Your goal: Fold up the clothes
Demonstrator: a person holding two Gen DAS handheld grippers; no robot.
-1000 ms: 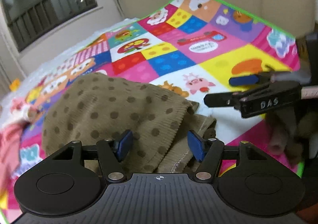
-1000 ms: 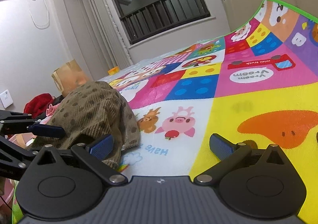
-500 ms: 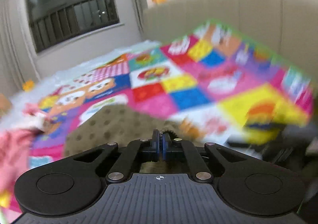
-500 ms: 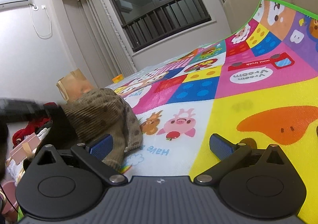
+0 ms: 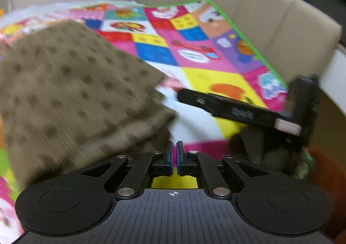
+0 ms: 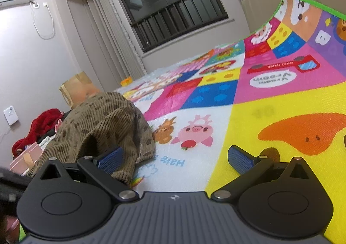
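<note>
Since the frame a second back, left gripper [image 5: 174,155] has gone from fingers apart to pads together, and its view has swung so that the brown dotted garment [image 5: 71,90] now fills the left half of its picture. Left-view image is motion-blurred. Between the closed blue pads only a thin slit shows; whether any cloth is pinched there cannot be told, though the garment's hem lies right against the fingertips on the left.

Right gripper [image 6: 180,158] has not shifted: fingers wide apart, nothing between them, left pad [image 6: 110,158] just beside the garment's near hem. In the left view the right gripper [image 5: 237,109] appears as a black bar over the mat; its lettering is too blurred to read.

Garment: brown ribbed knit with darker dots, heaped on the near-left part of the play mat [image 6: 270,96].

Legible writing on mat, right view, seen upside down: "Vroom Vroom" in a white oval [image 6: 271,80]; "mini truck" on the red truck [image 6: 283,64]; "Have" in blue [image 6: 173,160] by the pig picture; a white letter "B" [image 6: 323,38] on purple.

Background: red clothes [image 6: 41,125], brown paper bag [image 6: 75,88], barred window [image 6: 173,3], beige padded headboard [image 5: 270,18].
</note>
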